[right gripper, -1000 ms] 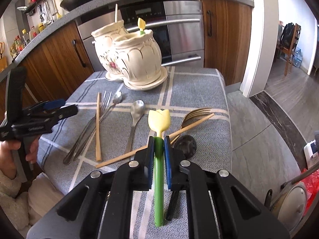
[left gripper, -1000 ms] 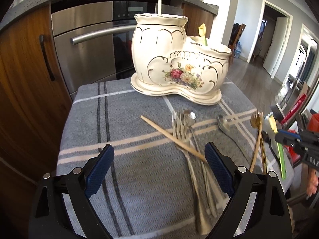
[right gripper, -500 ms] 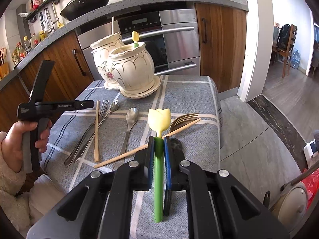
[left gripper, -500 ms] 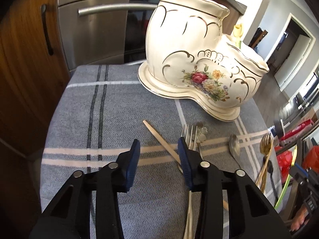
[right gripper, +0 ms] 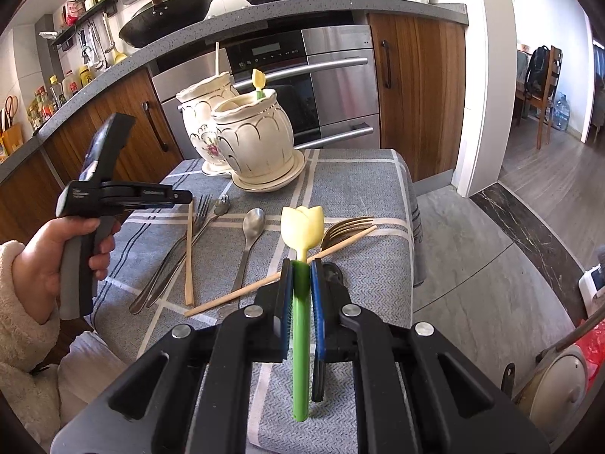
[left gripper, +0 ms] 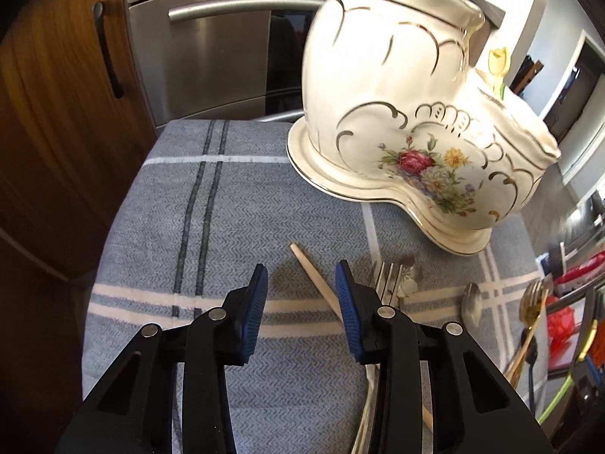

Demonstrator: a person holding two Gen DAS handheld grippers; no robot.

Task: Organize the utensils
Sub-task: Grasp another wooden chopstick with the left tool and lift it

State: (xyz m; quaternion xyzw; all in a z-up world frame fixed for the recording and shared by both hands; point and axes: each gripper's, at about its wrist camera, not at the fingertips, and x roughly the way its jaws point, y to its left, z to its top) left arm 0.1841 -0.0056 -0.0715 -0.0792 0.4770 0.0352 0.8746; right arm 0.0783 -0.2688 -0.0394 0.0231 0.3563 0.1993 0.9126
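Note:
A cream floral ceramic holder [left gripper: 408, 113] [right gripper: 245, 140] stands at the back of the grey checked cloth [left gripper: 227, 208]. One wooden chopstick [right gripper: 217, 56] and a tulip-topped utensil [right gripper: 258, 79] stick out of it. My left gripper [left gripper: 302, 295] hovers partly open over the tip of a loose chopstick [left gripper: 314, 276], its pads not touching it. Steel forks [left gripper: 383, 276] lie just to the right. My right gripper [right gripper: 301, 276] is shut on a green utensil with a yellow tulip end [right gripper: 302, 227], held above the cloth.
A steel spoon [right gripper: 253, 223], a gold fork [right gripper: 348, 225] and a second chopstick [right gripper: 332, 247] lie on the cloth. An oven [right gripper: 332, 87] and wooden cabinets [left gripper: 56, 113] stand right behind. The table's right edge drops to the floor [right gripper: 491, 246]. A hand [right gripper: 49, 261] holds the left gripper.
My left gripper has narrowed its jaws from wide apart and moved forward and down toward the chopstick's tip and the holder. The right gripper still clamps the tulip utensil, barely moved.

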